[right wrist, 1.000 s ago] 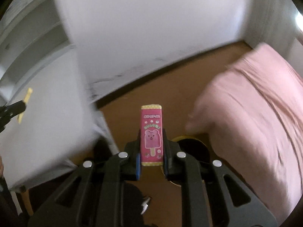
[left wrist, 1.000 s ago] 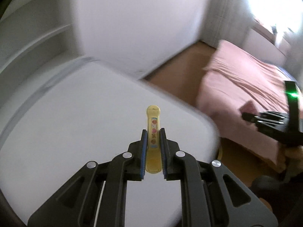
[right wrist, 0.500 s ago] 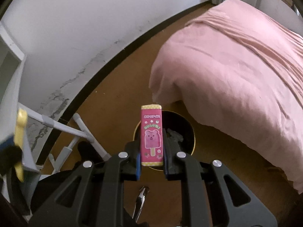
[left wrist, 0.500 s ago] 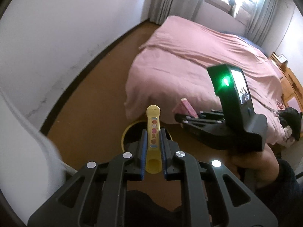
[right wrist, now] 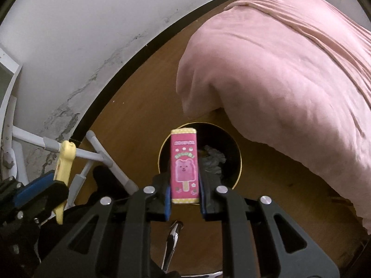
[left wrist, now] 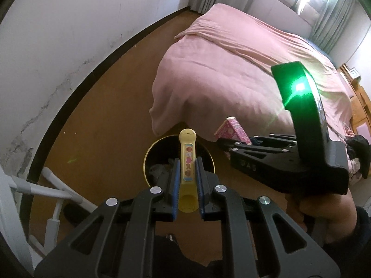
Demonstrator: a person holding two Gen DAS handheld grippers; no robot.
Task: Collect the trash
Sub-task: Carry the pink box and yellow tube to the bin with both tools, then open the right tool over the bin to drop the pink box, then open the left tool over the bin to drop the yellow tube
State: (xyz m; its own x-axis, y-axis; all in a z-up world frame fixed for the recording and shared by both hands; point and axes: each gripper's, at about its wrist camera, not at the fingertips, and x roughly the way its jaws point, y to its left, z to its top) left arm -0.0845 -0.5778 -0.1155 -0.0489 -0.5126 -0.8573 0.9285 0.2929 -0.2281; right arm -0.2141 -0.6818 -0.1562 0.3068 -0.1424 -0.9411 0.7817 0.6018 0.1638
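Your left tool (left wrist: 187, 173) grips a flat yellow plastic stick (left wrist: 187, 159), your right tool (right wrist: 184, 185) a pink ice-lolly wrapper (right wrist: 184, 164), both pointing downward above the round black gold-rimmed bin (right wrist: 235, 148) beside the bed, right tool nearer.

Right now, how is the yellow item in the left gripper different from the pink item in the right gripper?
The yellow tube is narrow with a rounded tip; the pink box is wider, flat and square-cornered. The tube carries a small strip label; the box shows a bear-shaped ice pop. Both are clamped upright, one in the left gripper, one in the right gripper, above the round bin.
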